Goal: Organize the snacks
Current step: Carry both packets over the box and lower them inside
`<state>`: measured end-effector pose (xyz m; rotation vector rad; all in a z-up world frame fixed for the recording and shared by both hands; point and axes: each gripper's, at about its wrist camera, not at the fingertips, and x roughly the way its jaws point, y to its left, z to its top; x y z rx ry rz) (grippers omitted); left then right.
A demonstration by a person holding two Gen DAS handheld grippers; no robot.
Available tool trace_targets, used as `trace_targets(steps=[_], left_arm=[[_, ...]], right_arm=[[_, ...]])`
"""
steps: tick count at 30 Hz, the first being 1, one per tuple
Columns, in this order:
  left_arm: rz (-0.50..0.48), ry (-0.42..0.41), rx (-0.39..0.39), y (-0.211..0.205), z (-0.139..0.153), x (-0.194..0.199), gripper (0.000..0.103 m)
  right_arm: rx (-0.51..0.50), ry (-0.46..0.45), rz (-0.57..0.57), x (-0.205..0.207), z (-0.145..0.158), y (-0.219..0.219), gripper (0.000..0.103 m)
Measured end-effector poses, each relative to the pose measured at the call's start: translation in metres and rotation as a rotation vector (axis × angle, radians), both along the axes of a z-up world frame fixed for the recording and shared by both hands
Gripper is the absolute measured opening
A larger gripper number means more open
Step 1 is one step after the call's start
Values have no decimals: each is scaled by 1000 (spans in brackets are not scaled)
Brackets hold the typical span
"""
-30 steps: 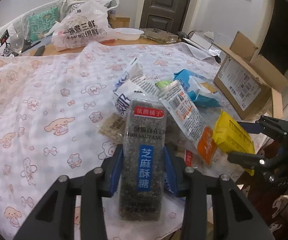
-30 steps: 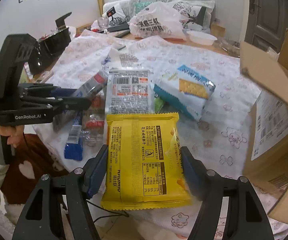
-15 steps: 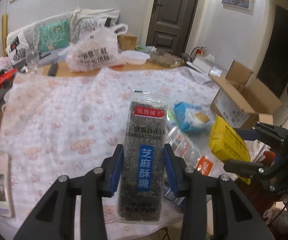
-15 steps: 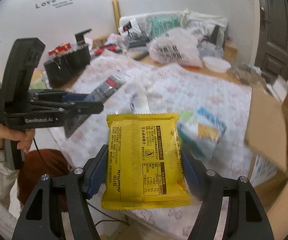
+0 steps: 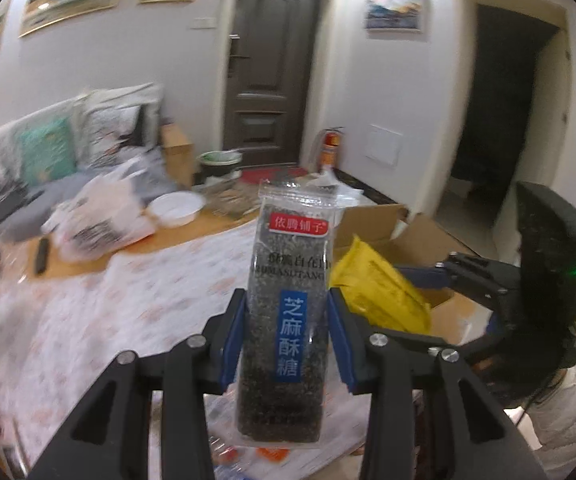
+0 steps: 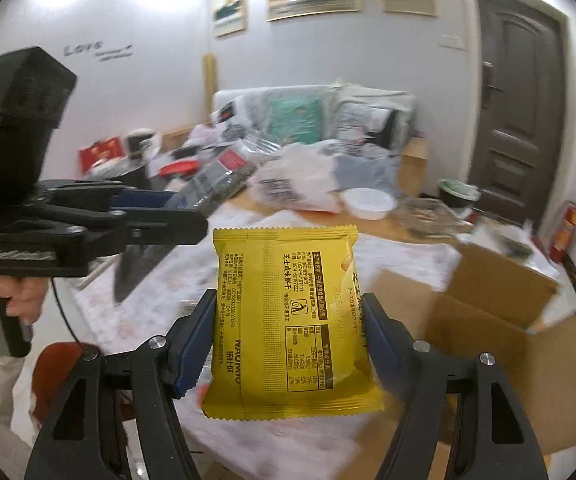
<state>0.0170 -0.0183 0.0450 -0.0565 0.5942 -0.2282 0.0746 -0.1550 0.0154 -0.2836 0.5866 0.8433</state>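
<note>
My left gripper (image 5: 285,336) is shut on a tall clear pack of black sesame candy (image 5: 288,312) with a red and a blue label, held upright above the table. My right gripper (image 6: 288,340) is shut on a yellow snack packet (image 6: 288,316), its printed back facing the camera. In the left wrist view the yellow packet (image 5: 376,288) hangs to the right in the right gripper (image 5: 428,276), over the open cardboard box (image 5: 416,240). In the right wrist view the left gripper (image 6: 159,216) holds the sesame pack (image 6: 215,180) at the left, in a person's hand (image 6: 23,300).
A table under a patterned white cloth (image 5: 107,304) lies below both grippers. The open cardboard box (image 6: 488,320) stands at its right end. A white plastic bag (image 5: 99,220), a white bowl (image 5: 175,208) and stuffed bags sit at the far side. Loose snack packs (image 5: 247,452) lie below the left gripper.
Both grippers have risen well above the table with their packs still gripped. The snack pile has dropped out of view, and the door, walls and pictures now fill the upper frames.
</note>
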Motion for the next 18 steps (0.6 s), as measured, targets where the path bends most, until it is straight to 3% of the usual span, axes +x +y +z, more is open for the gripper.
trace_targets(steps=[5, 10, 18], left_arm=[[-110, 24, 4, -59, 8, 40, 37], [-194, 93, 5, -115, -2, 83, 37], [-240, 232, 28, -159, -34, 134, 37]], right_arm=[[-8, 15, -106, 34, -1, -54, 66], [-42, 41, -192, 67, -14, -97, 66], [-89, 91, -184, 92, -40, -116, 66]])
